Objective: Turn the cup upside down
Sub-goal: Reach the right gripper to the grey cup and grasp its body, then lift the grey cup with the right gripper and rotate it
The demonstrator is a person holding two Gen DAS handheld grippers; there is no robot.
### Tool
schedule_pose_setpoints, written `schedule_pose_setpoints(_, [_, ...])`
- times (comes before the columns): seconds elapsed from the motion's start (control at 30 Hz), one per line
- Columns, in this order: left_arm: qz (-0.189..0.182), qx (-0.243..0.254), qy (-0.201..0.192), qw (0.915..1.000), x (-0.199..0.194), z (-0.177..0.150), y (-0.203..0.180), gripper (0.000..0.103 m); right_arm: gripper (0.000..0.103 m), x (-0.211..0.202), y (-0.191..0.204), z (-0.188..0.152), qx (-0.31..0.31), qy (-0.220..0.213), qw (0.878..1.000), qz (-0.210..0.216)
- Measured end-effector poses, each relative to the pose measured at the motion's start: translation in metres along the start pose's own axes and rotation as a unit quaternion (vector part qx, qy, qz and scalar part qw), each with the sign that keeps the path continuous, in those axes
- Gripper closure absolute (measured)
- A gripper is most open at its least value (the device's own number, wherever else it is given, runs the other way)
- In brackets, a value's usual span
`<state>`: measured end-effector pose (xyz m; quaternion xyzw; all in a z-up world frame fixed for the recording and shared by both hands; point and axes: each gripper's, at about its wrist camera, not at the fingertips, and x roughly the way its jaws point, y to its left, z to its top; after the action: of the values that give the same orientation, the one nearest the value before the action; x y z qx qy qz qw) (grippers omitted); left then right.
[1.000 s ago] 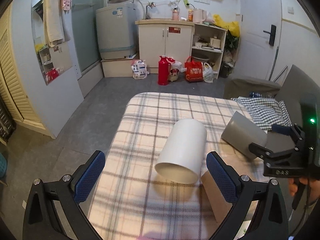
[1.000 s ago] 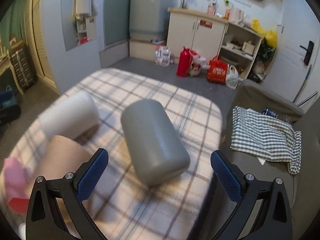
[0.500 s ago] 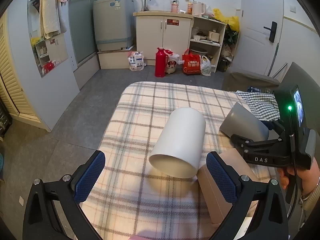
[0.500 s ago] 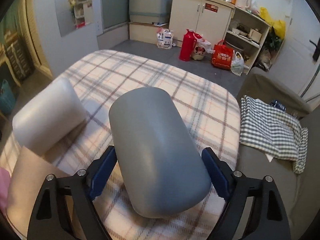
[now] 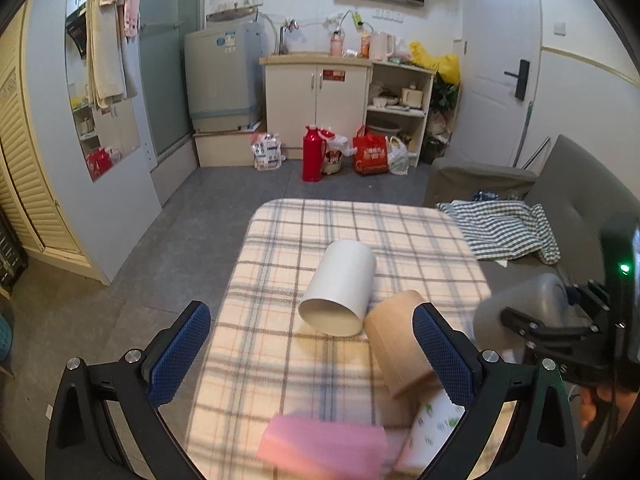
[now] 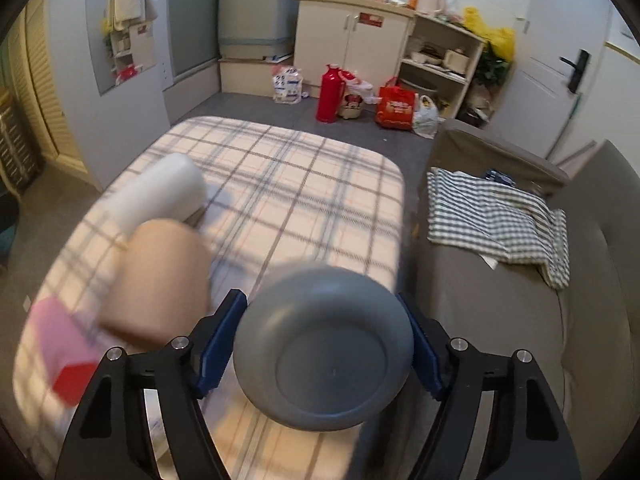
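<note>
My right gripper (image 6: 322, 344) is shut on a grey cup (image 6: 323, 350), lifted off the plaid table (image 6: 304, 184) with its base turned toward the camera. In the left wrist view the grey cup (image 5: 520, 312) hangs at the right above the table edge, in the right gripper (image 5: 532, 326). A white cup (image 5: 338, 288) lies on its side at mid table, mouth toward me. A tan cup (image 5: 400, 344) lies beside it. My left gripper (image 5: 312, 352) is open and empty, held back above the near part of the table.
A pink object (image 5: 324, 446) and a white printed cup (image 5: 432, 432) lie at the table's near edge. A grey sofa (image 6: 520, 304) with a checked cloth (image 6: 496, 216) stands to the right. The floor drops off on the left.
My right gripper lifted the grey cup off the table and tipped it, so its base now faces the camera. My left gripper pulled back and up from the white cup.
</note>
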<state>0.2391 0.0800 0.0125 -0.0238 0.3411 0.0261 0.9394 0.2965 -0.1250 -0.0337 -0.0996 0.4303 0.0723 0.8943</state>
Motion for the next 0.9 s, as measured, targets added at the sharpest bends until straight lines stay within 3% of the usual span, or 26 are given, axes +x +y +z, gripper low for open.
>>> schedule_pose_setpoints(0.2, [-0.011,-0.002,-0.027,0.9996,-0.056,-0.014,0.008,0.0,0.029,-0.091,0.021,-0.03,0.011,-0.03,0.999,-0.003])
schedule_pose_setpoints(0.4, [-0.006,0.0,-0.042,0.9991,-0.095,-0.041,0.025,0.0,0.029,-0.141,0.068,-0.063,0.003,-0.041,0.999,0.021])
schedule_pose_setpoints(0.6, [0.012,-0.015,-0.036,0.9992,-0.104,-0.076,0.058,0.0,0.029,-0.132,0.131,-0.088,-0.022,-0.016,0.998,0.062])
schedule_pose_setpoints(0.9, [0.033,-0.047,-0.013,0.9983,-0.091,-0.108,0.104,0.0,0.029,-0.083,0.188,-0.1,-0.028,-0.027,0.998,0.046])
